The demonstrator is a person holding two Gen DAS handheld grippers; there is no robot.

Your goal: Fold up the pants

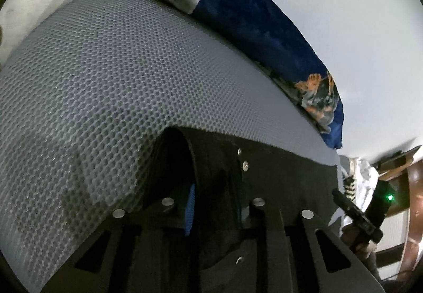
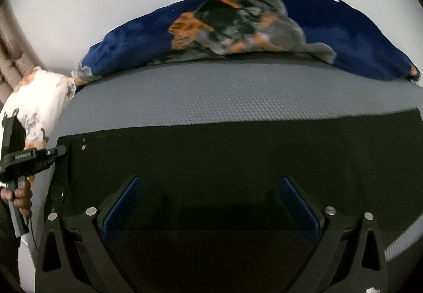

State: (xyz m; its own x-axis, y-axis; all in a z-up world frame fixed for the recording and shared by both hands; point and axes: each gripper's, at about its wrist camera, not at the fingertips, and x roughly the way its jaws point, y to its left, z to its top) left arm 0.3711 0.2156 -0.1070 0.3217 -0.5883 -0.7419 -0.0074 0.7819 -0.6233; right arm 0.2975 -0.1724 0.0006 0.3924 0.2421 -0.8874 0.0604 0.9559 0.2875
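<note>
Black pants lie spread flat on a grey mesh mattress, the waistband with two metal buttons at the left end. My left gripper stands at that waistband corner with its fingers close together. Black cloth is bunched between them, and a fold arches up just ahead. In the right wrist view the left gripper touches the pants' left edge. My right gripper hangs wide open over the middle of the pants, nothing between its blue pads.
A dark blue blanket with orange and grey print lies along the mattress's far side, against a white wall. A white printed pillow sits at the left end. A hand holds the left gripper's handle. The right gripper's body shows beyond the pants.
</note>
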